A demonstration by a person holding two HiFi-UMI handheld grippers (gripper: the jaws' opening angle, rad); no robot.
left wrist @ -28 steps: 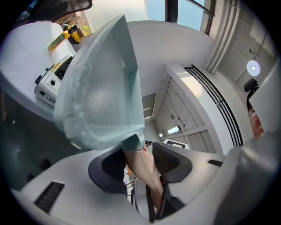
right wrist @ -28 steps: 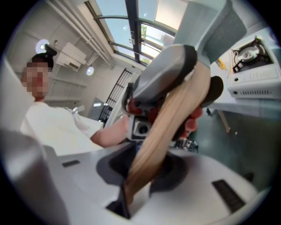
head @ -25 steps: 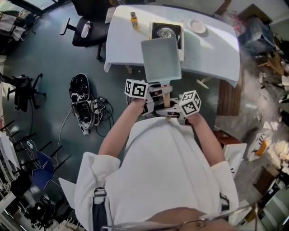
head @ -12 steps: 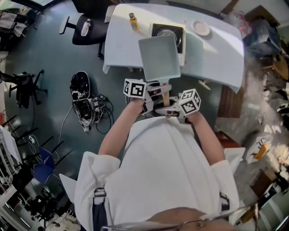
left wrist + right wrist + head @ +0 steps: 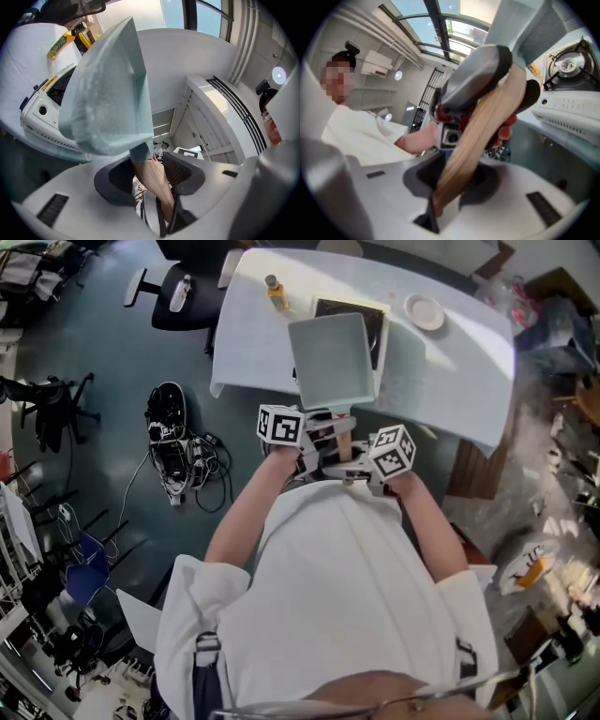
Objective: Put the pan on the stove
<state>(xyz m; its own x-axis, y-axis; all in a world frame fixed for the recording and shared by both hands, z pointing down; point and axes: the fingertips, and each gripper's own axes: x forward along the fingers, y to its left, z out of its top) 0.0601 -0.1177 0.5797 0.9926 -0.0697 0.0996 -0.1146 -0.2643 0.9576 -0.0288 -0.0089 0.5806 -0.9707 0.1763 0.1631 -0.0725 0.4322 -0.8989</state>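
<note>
The light green square metal pan point(image 5: 335, 360) is hanging in the air over the white gas stove with the black top point(image 5: 352, 307). It is not sitting on the stove yet. From the head view it is hiding most of the stove, and only the far edge and the right edge are peeking out.

We are holding the pan by its long wooden handle point(image 5: 344, 440). The left gripper point(image 5: 149, 169) is squeezing the handle close to the pan. The right gripper point(image 5: 457, 180) is squeezing it nearer the end. Both pairs of fingers are pressing tight on the wood.

The stove is standing on the white table point(image 5: 450, 362), between a small yellow bottle point(image 5: 275, 292) and a little white plate point(image 5: 425, 311).

We think we are still in the carrying step. Next we are going to need to bring the pan down flat, right over the burner, and only then let go.

A second ago the round burner was showing beside the pan. Now the pan is covering it, because the pan is reaching farther over the table. Both grips are looking the same as before.
</note>
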